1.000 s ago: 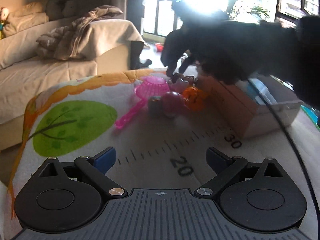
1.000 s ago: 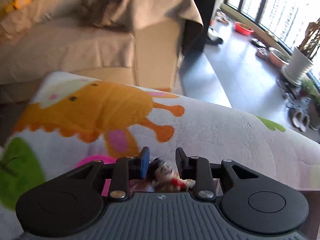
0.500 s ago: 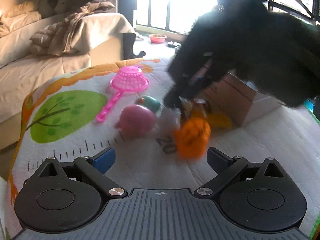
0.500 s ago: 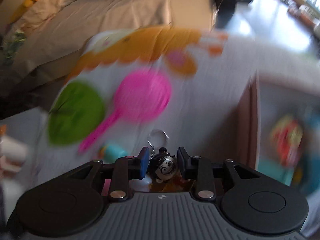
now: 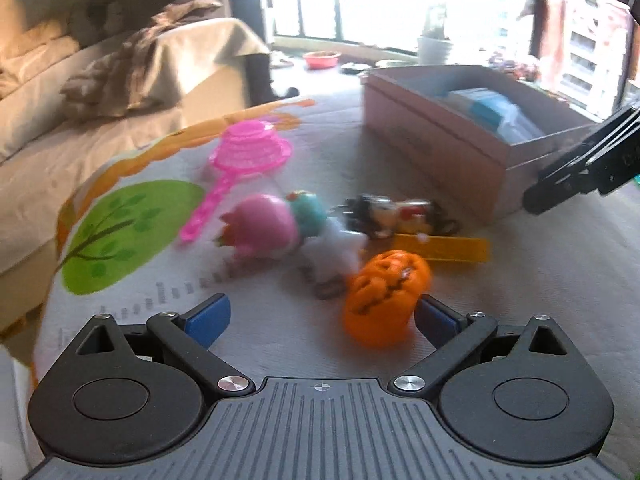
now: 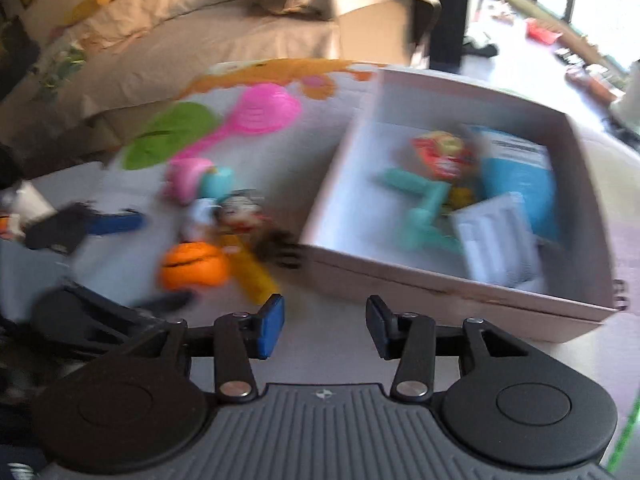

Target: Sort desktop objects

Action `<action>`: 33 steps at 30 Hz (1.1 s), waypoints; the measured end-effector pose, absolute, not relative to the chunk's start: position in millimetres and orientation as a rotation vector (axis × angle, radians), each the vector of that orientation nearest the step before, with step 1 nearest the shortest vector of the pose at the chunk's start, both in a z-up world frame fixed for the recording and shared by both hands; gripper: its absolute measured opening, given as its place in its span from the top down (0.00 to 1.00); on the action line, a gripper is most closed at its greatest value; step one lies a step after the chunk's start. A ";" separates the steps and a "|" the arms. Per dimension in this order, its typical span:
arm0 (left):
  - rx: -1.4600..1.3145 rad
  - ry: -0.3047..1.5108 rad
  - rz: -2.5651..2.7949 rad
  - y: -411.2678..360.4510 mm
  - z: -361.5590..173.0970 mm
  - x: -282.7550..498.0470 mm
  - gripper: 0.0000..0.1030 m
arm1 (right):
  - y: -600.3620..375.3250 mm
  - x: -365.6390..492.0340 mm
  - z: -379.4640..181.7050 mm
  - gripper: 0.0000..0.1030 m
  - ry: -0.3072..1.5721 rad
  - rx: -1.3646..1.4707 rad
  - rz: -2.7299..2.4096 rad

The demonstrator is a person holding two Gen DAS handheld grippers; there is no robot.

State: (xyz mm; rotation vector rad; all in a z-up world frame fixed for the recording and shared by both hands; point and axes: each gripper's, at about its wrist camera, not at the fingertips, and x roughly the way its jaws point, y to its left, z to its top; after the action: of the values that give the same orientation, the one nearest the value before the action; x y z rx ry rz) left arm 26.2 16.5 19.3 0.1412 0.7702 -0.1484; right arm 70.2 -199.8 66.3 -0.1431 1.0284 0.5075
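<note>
Left wrist view: an orange pumpkin toy (image 5: 386, 300) lies on the printed mat (image 5: 520, 280), just ahead of the wide-spread, empty left gripper (image 5: 322, 316). Beyond it, a doll figure (image 5: 396, 216) rests beside the cardboard box (image 6: 452, 280). The right gripper (image 6: 325, 322) is parted, holding nothing.

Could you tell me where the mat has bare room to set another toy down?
Free: the mat right of the orange pumpkin, in front of the box; also behind the pink strainer. Crowded: the toy cluster between strainer and yellow strip.
</note>
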 end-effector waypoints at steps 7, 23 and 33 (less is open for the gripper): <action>0.126 0.776 0.024 46.8 28.7 32.2 0.02 | -171.8 91.3 59.2 0.58 0.912 -0.024 0.603; 0.111 0.699 -0.262 -12.2 52.9 30.7 0.02 | -207.4 9.2 29.7 0.92 0.916 -0.080 0.496; 0.209 0.720 -0.263 -58.9 26.7 72.7 0.02 | -260.0 -11.2 15.0 0.50 0.862 0.043 0.331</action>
State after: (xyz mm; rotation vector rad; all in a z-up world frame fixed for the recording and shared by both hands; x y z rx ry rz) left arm 72.7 -58.9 26.7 0.2087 0.7201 -0.2630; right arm -11.2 -260.0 15.0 0.0429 0.8623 0.3307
